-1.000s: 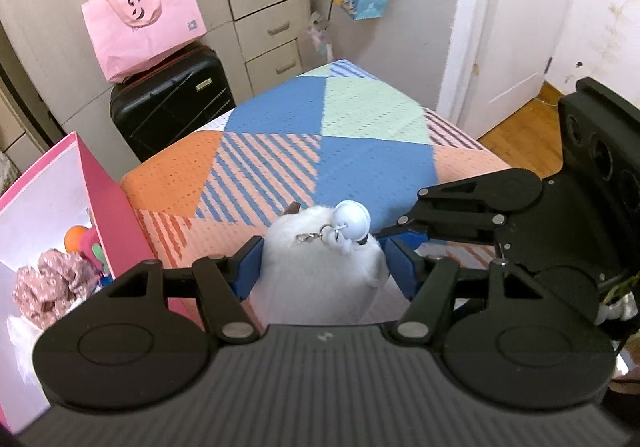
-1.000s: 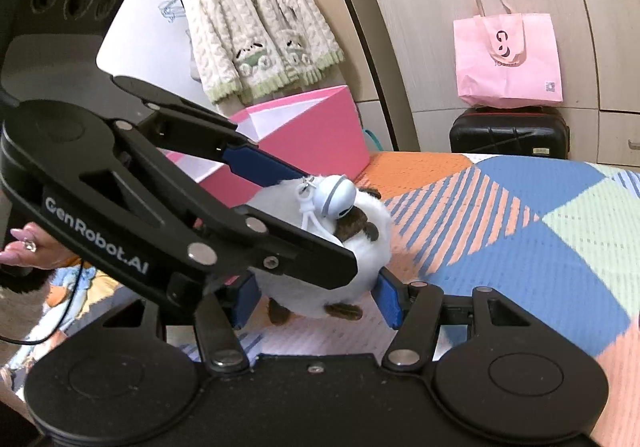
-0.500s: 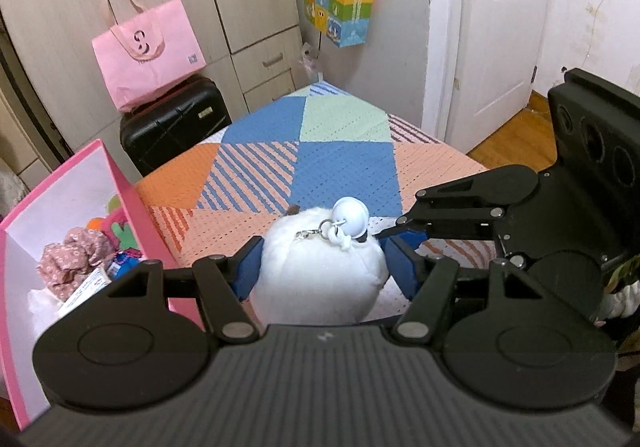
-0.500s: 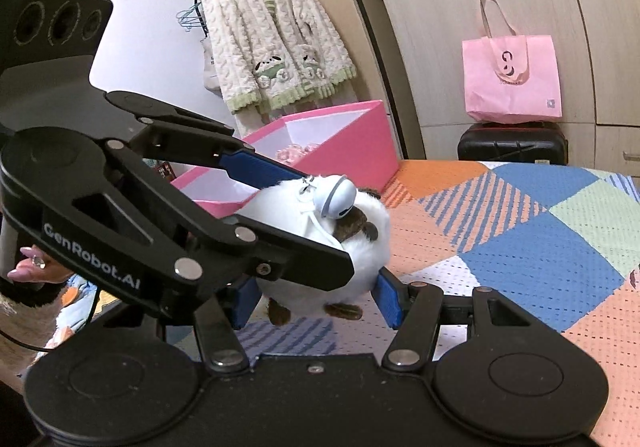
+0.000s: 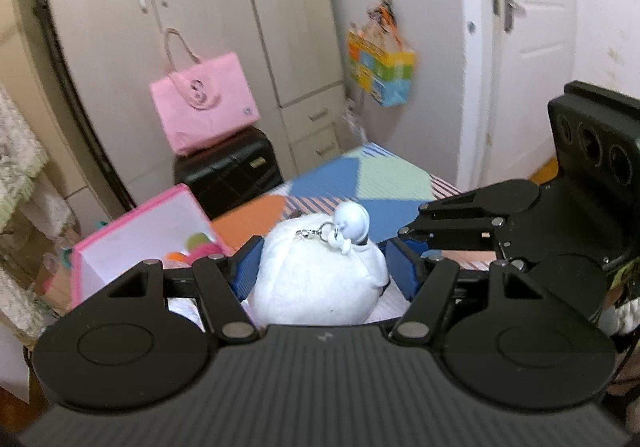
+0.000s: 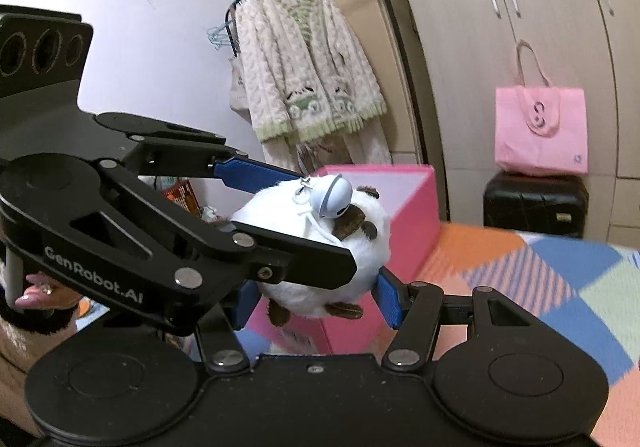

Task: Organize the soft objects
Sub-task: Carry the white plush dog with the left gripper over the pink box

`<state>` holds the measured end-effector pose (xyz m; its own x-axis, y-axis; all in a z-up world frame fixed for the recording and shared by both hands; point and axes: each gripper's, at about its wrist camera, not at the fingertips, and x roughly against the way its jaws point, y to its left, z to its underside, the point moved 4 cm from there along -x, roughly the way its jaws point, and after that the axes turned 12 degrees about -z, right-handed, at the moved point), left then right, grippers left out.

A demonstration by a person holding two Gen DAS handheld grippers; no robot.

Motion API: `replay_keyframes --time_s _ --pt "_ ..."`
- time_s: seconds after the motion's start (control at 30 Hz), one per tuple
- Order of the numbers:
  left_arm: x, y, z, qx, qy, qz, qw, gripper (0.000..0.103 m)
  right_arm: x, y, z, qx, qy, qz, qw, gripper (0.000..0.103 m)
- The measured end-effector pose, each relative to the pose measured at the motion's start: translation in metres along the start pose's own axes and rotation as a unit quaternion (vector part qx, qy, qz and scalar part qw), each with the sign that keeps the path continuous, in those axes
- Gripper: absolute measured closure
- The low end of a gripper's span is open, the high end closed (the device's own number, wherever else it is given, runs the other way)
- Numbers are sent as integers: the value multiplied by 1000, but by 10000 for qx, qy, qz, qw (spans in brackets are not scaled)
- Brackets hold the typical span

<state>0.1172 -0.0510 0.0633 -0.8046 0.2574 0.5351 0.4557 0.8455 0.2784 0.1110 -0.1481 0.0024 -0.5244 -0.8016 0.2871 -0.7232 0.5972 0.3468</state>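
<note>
White round plush toy (image 5: 320, 279), fluffy, brown paws at underside and brown patch on top. Small pale-blue helmeted figure charm (image 5: 351, 223) clipped on top by metal clasp. Toy sits between blue pads of left gripper (image 5: 326, 271) and right gripper (image 6: 316, 299), above patchwork cover. Pink box (image 6: 416, 207) just behind toy, open, soft items inside.

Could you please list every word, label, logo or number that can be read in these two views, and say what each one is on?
"GenRobot.AI": white lettering on the black arm of the left gripper, seen from the right wrist.
An "S"-like emblem: raised on the pink tote bag, which sits on the black hard-shell suitcase.
Small mark at the tote's lower corner: too small to read.
Badge on the suitcase: unreadable.
Colourful hanging gift bag: blurred.
</note>
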Motion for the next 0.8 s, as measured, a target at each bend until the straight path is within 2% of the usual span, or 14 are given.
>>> replay_keyframes --time_s 0.17,0.33,0.8 --pt "1 37 -13 352 -183 -90 9992 38 -19 7 -29 9 -153 -195 9997 38" --pt "-8 71 -5 836 -170 -78 9963 37 -43 10 -43 87 -64 -306 9995 38" --pt "-66 134 61 1718 725 -60 9824 37 -141 -4 -24 -361 1068 -641 9916 38"
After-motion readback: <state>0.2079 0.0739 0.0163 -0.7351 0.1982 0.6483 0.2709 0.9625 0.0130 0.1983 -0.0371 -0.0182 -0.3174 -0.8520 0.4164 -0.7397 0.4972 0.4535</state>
